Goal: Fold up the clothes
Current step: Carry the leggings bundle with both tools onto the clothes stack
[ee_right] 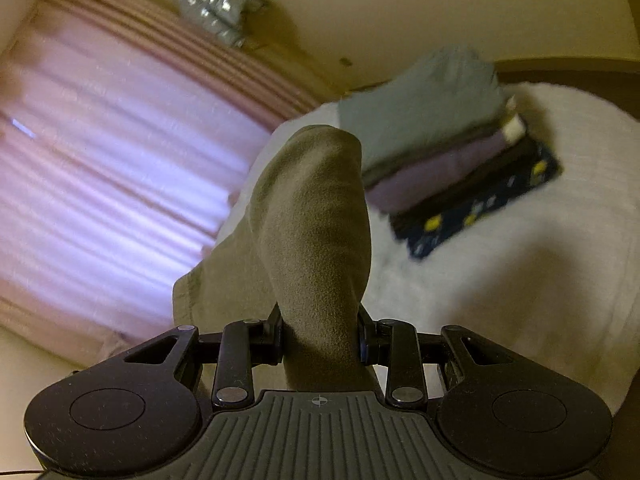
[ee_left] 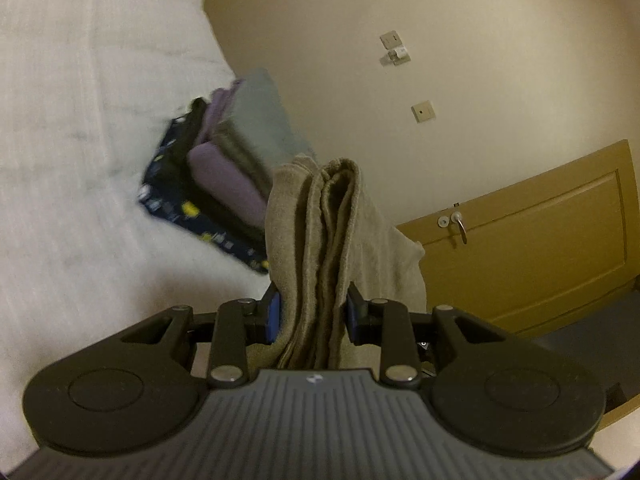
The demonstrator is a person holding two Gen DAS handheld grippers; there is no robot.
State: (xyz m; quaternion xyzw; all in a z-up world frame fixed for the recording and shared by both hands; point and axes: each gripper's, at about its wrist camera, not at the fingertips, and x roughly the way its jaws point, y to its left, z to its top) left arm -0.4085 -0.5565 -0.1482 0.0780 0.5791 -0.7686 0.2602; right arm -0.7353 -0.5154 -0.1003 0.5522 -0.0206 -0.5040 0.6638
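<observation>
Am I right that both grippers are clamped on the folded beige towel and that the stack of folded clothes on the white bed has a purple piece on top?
Not quite. The top of the stack of folded clothes is a grey-blue piece; the purple one lies lower down, as the right wrist view shows. The rest holds: the left gripper and right gripper both clamp the beige towel, and the stack sits on the white bed.

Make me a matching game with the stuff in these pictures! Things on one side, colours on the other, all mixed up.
Things:
1. towel held in the tongs
2. curtain
3. door
4. top cloth on the folded pile

Colours:
A. pink
B. grey-blue
C. beige
D. yellow-brown

Pairs: 1-C, 2-A, 3-D, 4-B
</observation>
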